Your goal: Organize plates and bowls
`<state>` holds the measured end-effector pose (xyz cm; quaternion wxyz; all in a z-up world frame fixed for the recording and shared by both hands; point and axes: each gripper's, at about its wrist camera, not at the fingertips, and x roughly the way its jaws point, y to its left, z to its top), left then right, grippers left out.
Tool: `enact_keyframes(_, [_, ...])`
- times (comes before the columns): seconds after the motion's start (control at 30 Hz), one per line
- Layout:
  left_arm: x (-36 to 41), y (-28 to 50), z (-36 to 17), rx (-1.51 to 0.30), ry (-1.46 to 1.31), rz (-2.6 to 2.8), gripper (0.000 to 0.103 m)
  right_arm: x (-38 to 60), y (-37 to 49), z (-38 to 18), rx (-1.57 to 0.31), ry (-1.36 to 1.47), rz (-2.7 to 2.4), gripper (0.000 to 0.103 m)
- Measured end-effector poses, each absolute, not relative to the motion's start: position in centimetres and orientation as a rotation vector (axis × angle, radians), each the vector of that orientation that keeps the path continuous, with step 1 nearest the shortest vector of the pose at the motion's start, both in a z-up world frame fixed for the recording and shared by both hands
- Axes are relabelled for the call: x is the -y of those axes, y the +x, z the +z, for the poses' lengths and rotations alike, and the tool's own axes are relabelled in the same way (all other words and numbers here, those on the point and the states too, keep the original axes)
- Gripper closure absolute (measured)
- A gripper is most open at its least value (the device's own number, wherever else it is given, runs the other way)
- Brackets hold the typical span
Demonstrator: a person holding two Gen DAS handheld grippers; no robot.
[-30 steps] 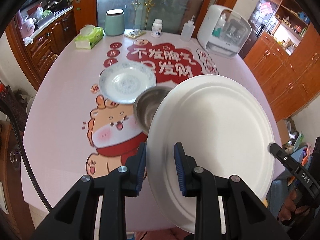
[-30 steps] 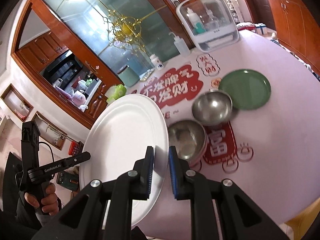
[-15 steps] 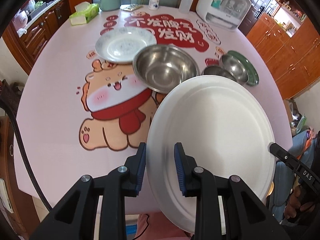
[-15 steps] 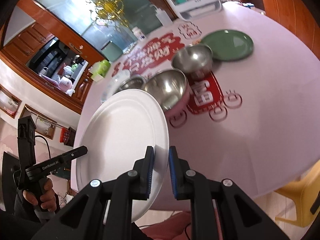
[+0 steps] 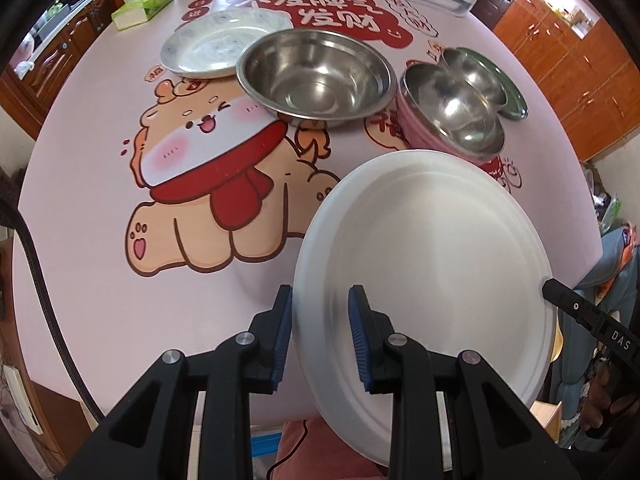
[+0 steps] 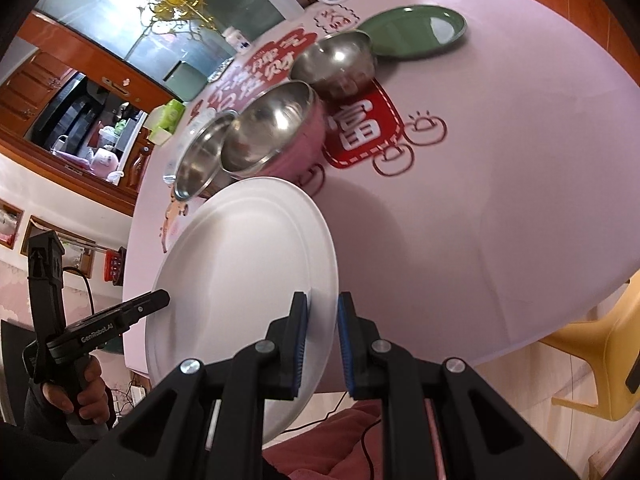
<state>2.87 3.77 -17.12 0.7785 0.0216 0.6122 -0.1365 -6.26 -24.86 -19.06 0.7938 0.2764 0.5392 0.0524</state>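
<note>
A: How far along is the sorting?

B: Barely begun, I judge. The white plate (image 5: 424, 276) is in the air, tilted, over the near edge of the tabletop (image 5: 80, 184), not yet set down. Taking the big steel bowl (image 5: 316, 76) as landmark: the patterned plate (image 5: 208, 46) lies just behind it to the left, the pink bowl (image 5: 444, 116) just to its right, the small steel bowl (image 5: 476, 72) and the green plate (image 6: 416, 30) beyond that. Nothing is stacked yet; 3 plates and 3 bowls remain apart.

A: And the tongs?

B: Both nearly closed, each clamping the white plate's rim. The left tongs (image 5: 320, 336) grip the near-left rim, the right tongs (image 6: 322, 344) the opposite rim. So 2 grips on 1 plate, in front of the big steel bowl.
</note>
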Motion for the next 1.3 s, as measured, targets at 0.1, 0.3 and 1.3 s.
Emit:
enact_keyframes(0.1, [-3.1,3.0,-17.9,-1.321,0.082,-0.292,0.078,25.1,-5.9,-19.9,-1.173,0.591,0.101,0.088])
enact_keyframes(0.3, [-2.2,3.3,-19.3,-1.325,0.122,-0.297,0.078,25.6,-5.5,-21.2,-1.192,0.606,0.084,0.088])
enact_keyframes(1.3, [0.1,6.8,-21.7,-1.362,0.149,-0.255,0.078,26.4,-1.4,-22.2,-1.218,0.511,0.052,0.087])
